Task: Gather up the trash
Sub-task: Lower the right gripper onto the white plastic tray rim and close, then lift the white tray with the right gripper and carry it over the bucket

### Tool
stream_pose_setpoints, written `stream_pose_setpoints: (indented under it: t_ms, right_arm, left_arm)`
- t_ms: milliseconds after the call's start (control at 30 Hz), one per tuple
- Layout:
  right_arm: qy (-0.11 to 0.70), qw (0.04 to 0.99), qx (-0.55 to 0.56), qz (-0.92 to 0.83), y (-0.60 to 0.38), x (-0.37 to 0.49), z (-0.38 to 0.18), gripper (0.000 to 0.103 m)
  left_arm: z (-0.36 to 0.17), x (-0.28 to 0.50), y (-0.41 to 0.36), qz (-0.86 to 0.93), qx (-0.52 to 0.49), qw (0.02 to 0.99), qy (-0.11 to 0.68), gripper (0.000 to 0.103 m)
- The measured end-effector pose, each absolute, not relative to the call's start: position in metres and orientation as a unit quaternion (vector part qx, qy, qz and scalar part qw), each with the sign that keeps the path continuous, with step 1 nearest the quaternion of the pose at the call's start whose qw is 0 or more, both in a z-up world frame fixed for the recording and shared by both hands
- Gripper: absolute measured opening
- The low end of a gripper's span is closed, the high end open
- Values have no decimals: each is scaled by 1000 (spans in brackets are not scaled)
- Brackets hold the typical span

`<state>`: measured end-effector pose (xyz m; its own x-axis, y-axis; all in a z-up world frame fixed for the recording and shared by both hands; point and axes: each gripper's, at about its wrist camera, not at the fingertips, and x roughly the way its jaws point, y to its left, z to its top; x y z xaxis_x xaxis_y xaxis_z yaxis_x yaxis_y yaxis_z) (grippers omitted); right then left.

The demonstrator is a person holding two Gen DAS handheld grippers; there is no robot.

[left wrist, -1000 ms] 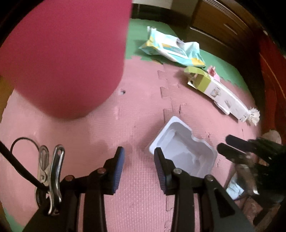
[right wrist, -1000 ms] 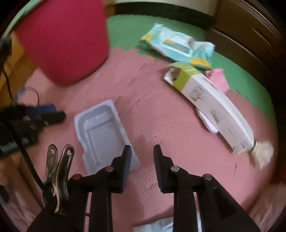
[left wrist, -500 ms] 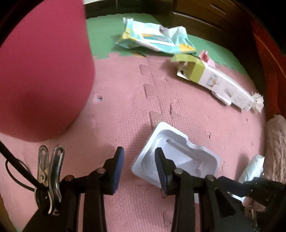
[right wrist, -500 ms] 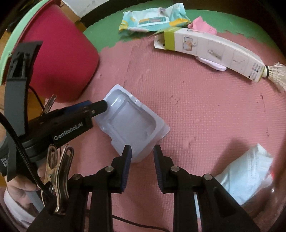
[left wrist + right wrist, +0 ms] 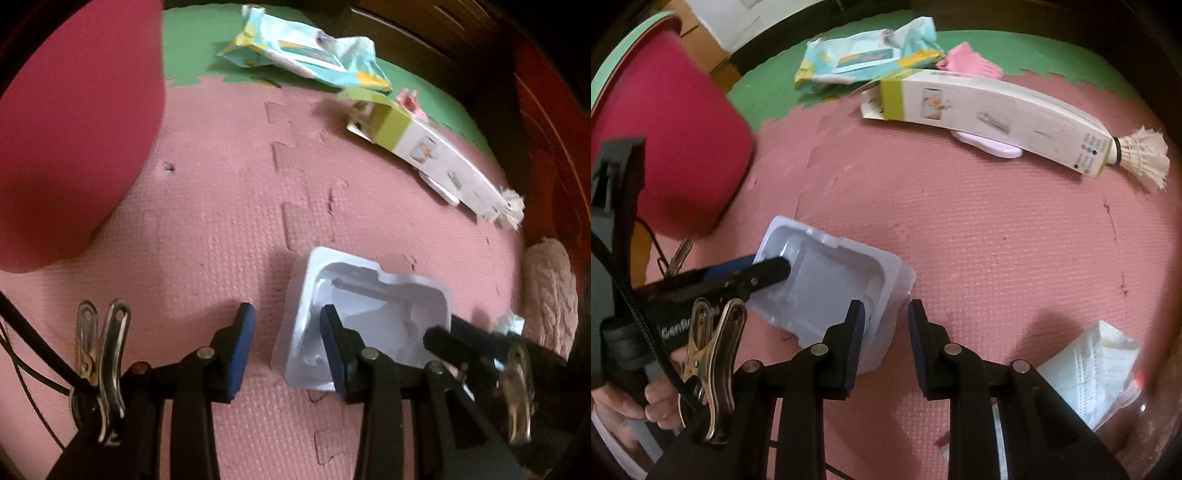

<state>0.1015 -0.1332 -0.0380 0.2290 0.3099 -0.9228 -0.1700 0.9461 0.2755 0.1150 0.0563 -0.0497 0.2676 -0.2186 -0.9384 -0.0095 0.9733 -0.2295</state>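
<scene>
A white moulded plastic tray (image 5: 373, 310) lies open side up on the pink foam mat (image 5: 229, 206). My left gripper (image 5: 286, 332) stands open over its left wall. One finger (image 5: 332, 343) hangs over the hollow, and the other is outside above the mat. In the right wrist view, the left gripper (image 5: 757, 271) reaches into the tray (image 5: 827, 280) from the left. My right gripper (image 5: 886, 325) is open at the tray's near right corner, with the rim showing between the pads, which are apart from it.
A red bin (image 5: 676, 147) stands left of the tray. Farther back lie a wipes pack (image 5: 864, 59), a long white box (image 5: 990, 110), a shuttlecock (image 5: 1141, 155) and a pink item (image 5: 967, 62). A white packet (image 5: 1097, 362) lies near right, and a person's hand (image 5: 624, 402) shows at the lower left.
Both grippers have sunk closer to the tray. The left one now straddles its left wall. The right one has rolled and come over its near corner.
</scene>
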Motion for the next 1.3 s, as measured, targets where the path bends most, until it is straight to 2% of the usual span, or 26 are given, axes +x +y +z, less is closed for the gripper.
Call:
stream_pose_setpoints:
  t_ms: [233, 333, 367, 533, 833, 1133, 1300]
  right_arm:
    - [599, 784, 62, 150, -138, 101, -42, 26]
    - [595, 786, 54, 158, -136, 100, -43, 22]
    - [595, 785, 55, 162, -136, 100, -45, 21]
    - [590, 789, 53, 163, -134, 100, -46, 15]
    - [565, 806, 50, 170, -139, 88, -24, 14]
    - [527, 827, 61, 187, -146, 71, 15, 14]
    - [505, 838, 68, 196, -144, 61, 39, 14]
  left_arm:
    - [-49, 105, 38, -75, -44, 797, 597, 37]
    - [-48, 100, 34, -77, -31, 802, 592, 29]
    - [-49, 99, 33, -82, -30, 801, 592, 22]
    - [-50, 99, 21, -91, -9, 803, 589, 21]
    - [-27, 85, 21, -87, -41, 816, 570, 20]
    - [21, 50, 20, -63, -44, 854, 515, 20]
    - [41, 36, 28, -57, -79, 861, 499, 20]
